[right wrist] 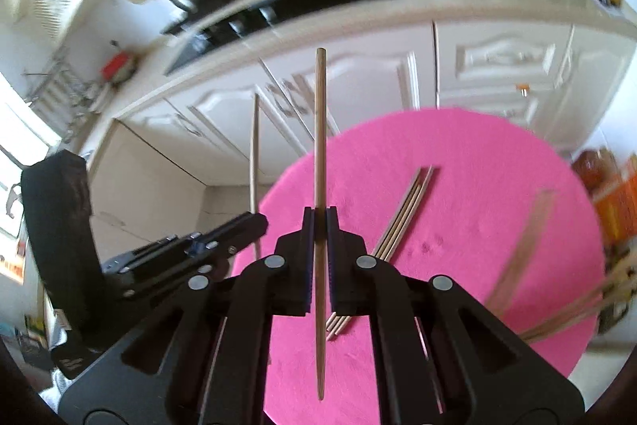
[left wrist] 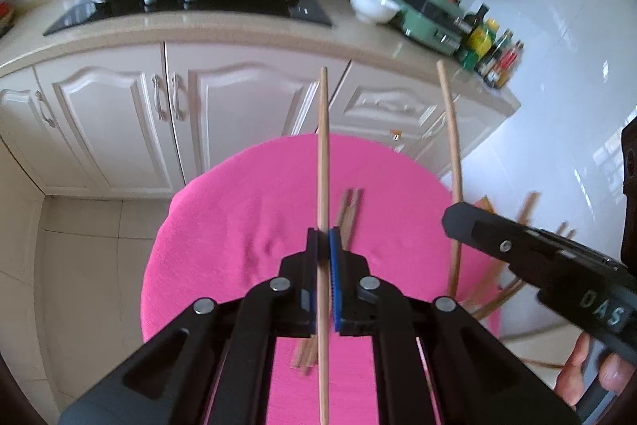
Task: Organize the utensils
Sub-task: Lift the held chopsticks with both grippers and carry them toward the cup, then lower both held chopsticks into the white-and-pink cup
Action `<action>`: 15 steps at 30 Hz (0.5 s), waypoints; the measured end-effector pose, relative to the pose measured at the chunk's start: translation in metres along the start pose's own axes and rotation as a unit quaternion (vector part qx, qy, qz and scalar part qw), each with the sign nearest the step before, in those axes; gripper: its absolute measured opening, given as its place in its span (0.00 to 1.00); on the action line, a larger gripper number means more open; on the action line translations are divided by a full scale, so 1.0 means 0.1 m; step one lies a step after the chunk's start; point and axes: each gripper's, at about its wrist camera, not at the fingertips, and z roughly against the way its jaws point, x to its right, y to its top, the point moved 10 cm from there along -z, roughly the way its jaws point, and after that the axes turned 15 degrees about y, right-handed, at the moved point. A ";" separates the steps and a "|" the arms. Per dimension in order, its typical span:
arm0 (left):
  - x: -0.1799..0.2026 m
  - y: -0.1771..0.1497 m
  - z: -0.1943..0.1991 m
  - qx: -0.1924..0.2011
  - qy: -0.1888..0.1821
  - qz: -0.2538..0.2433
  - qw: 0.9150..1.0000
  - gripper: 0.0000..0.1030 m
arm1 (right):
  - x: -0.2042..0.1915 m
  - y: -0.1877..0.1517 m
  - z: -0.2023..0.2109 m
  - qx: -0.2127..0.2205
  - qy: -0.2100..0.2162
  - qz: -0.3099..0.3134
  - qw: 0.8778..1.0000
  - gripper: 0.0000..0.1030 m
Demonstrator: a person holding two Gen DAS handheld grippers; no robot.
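Left wrist view, left to right. The left gripper (left wrist: 323, 237) occupies the lower centre of the frame, its jaws nearly closed on a single wooden chopstick (left wrist: 323, 146). The stick runs almost straight up the frame, with a long length above the pads and a shorter length below. Under it lies the pink tablecloth (left wrist: 247, 210), and a small bundle of chopsticks (left wrist: 349, 210) rests on the cloth just right of the jaws. At the right edge, the right gripper (left wrist: 458, 222) enters from the lower right, clamped on a second chopstick (left wrist: 452, 130) that leans slightly. Further loose sticks (left wrist: 525, 210) lie blurred beyond it at the cloth's right edge.

Right wrist view, left to right. The left gripper (right wrist: 254, 226) shows at middle left with its stick rising above it. At centre, the right gripper (right wrist: 319, 222) pinches its chopstick (right wrist: 320, 130) between narrow jaws. The bundle (right wrist: 402, 214) lies diagonally on the cloth to the right.

Assessment: each hand appears to carry one stick toward pairing or adding to the bundle. To do this well:
- Keep both grips firm; thin round sticks are likely to pivot in the pads.
- Bring the two sticks parallel before lowering.
- Align their tips with the bundle's ends.
- Set them down alongside the bundle, not across it, then release.
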 end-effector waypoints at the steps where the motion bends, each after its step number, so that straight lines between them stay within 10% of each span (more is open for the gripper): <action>1: 0.08 -0.01 0.11 0.011 0.002 0.006 1.000 0.05 | -0.03 0.01 0.15 0.008 0.008 0.011 1.000 0.06; 15: 1.31 -0.26 0.93 0.095 -0.018 0.034 0.995 0.05 | 0.19 -0.14 1.50 0.077 0.033 0.102 0.991 0.06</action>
